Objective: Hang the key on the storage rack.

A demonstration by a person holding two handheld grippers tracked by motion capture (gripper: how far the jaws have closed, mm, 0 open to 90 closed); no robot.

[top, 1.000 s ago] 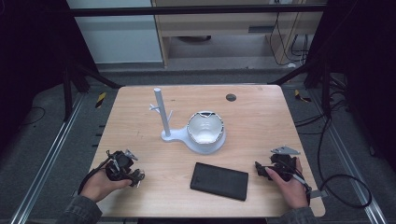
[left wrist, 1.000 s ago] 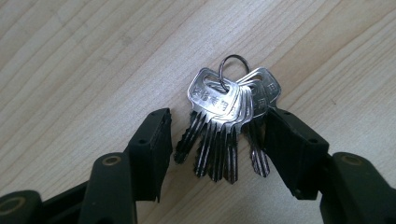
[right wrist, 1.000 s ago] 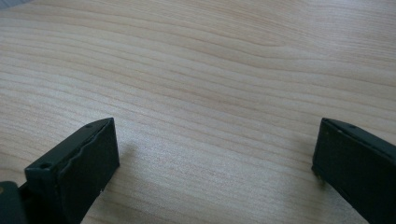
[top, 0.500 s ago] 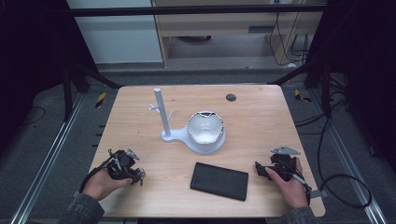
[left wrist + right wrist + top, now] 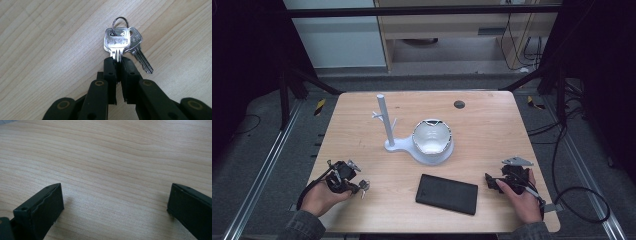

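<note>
Beyond my fingers: pale wooden table [image 5: 492, 125] on dark grey floor [image 5: 257, 150]. Far side, white panel [image 5: 337, 42], wooden cabinet [image 5: 447, 30]. Metal rails [image 5: 259, 175] flank table; room edges dim.

A white stand [image 5: 388, 134] with an upright post and a round bowl-shaped base sits at the centre of the wooden table [image 5: 492, 125], a flat black case [image 5: 447, 193] lies nearer, and a dark round grommet [image 5: 459, 104] lies far right.
</note>
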